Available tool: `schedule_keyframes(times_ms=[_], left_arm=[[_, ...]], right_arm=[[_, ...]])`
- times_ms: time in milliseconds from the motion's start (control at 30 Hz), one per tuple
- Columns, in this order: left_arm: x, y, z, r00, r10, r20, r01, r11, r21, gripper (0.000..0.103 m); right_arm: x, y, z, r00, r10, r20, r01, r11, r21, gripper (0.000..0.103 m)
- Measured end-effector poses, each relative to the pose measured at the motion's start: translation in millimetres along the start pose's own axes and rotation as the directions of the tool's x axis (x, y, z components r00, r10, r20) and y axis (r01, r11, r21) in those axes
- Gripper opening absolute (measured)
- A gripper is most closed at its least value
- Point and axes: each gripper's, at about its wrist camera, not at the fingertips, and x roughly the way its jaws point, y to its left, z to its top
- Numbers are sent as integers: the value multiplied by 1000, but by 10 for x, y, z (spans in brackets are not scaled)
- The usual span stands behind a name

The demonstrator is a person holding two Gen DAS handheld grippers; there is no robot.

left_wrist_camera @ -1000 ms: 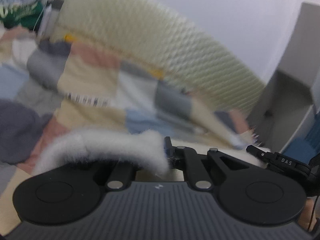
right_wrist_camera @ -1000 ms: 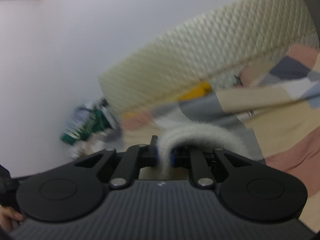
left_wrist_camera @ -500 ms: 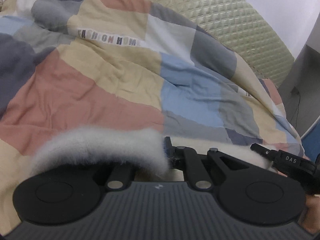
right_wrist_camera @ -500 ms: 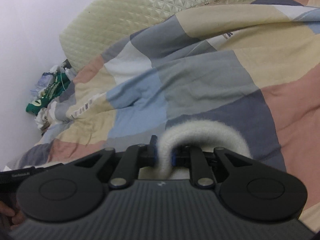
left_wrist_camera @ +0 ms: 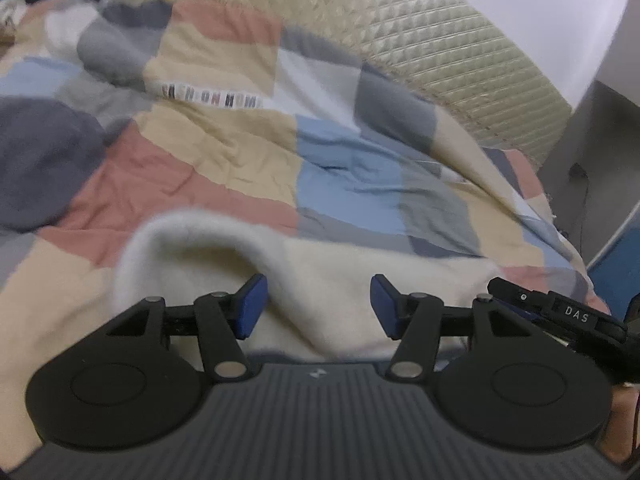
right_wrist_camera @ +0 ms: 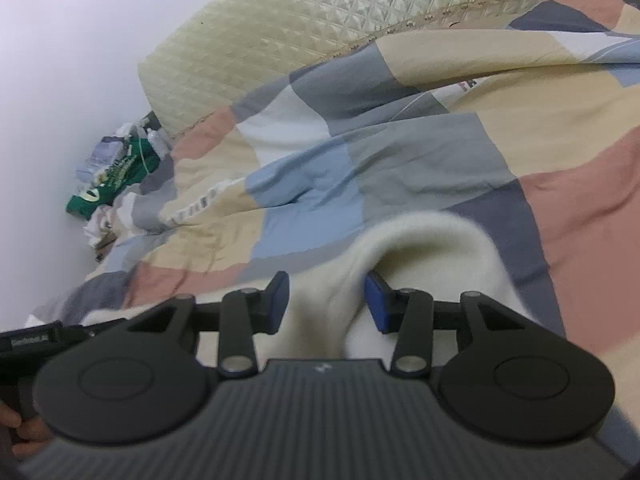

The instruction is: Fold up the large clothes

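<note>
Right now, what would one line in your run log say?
task: fold large clothes | left fingers: open | right fingers: open | fluffy cream-white fleece garment: between both, unclamped, lying on patchwork quilt

The garment lies on the quilt covering the bed, at the near edge. A raised fold of it sits between the spread fingers of the left tool; another fold stands between those of the right tool. The headboard is far behind, with a pile of clutter at far left
</note>
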Motion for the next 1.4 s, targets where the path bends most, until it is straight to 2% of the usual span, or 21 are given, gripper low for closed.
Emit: schedule_keyframes(times_ms=[200, 300, 400, 433, 533, 633, 700, 800, 867, 900, 933, 1000, 1133, 1233, 1300, 1400], left_arm=[[-974, -280, -190, 998, 53, 46, -54, 998, 36, 63], [-1450, -417, -342, 996, 64, 69, -67, 997, 45, 63], [-1909, -471, -529, 997, 51, 63, -51, 999, 0, 63], [-2063, -470, -602, 996, 69, 61, -68, 998, -15, 63], [-2450, -418, -805, 991, 120, 54, -118, 992, -49, 63], [-2744, -276, -979, 981, 191, 45, -187, 979, -76, 63], [-2876, -138, -1086, 978, 209, 24, -205, 973, -107, 63], [-2974, 104, -1256, 986, 166, -34, -169, 965, -200, 63], [-2973, 207, -1350, 985, 165, -57, -174, 957, -233, 63], [-2955, 226, -1387, 983, 170, -68, -181, 955, -235, 63], [-2915, 252, -1414, 982, 170, -85, -185, 953, -238, 63], [-2815, 261, -1457, 980, 160, -115, -184, 952, -244, 63], [-2540, 181, -1575, 974, 176, -142, -203, 955, -214, 63], [-2323, 95, -1668, 967, 194, -168, -220, 964, -152, 63], [-2223, 18, -1711, 961, 217, -173, -235, 967, -95, 63], [-2147, -69, -1754, 952, 260, -164, -267, 963, -25, 63]], right_arm=[[-943, 224, -85, 999, -5, 37, 6, 1000, -20, 45], [-1449, 298, -132, 998, -37, 53, 38, 999, -14, 45], [-1965, 365, -245, 995, -78, 66, 79, 997, -13, 45], [-2106, 379, -281, 993, -96, 69, 97, 995, -11, 45], [-2522, 355, -413, 987, -156, 47, 155, 988, 24, 45], [-2791, 220, -572, 985, -174, -3, 173, 981, 91, 45], [-2930, 120, -680, 981, -192, -41, 196, 972, 127, 45], [-3074, -2, -739, 976, -209, -59, 216, 960, 178, 45], [-3124, -68, -746, 976, -209, -51, 216, 953, 212, 46], [-3125, -85, -756, 975, -215, -47, 220, 949, 224, 49], [-3124, -116, -775, 973, -228, -42, 232, 942, 243, 60], [-3097, -209, -831, 966, -253, -48, 256, 923, 288, 71], [-2974, -376, -930, 958, -272, -90, 287, 899, 331, 71], [-2854, -417, -1002, 952, -280, -127, 307, 889, 341, 71], [-2780, -353, -1042, 949, -281, -144, 313, 900, 304, 71], [-2677, -173, -1098, 930, -335, -154, 358, 919, 166, 71]])
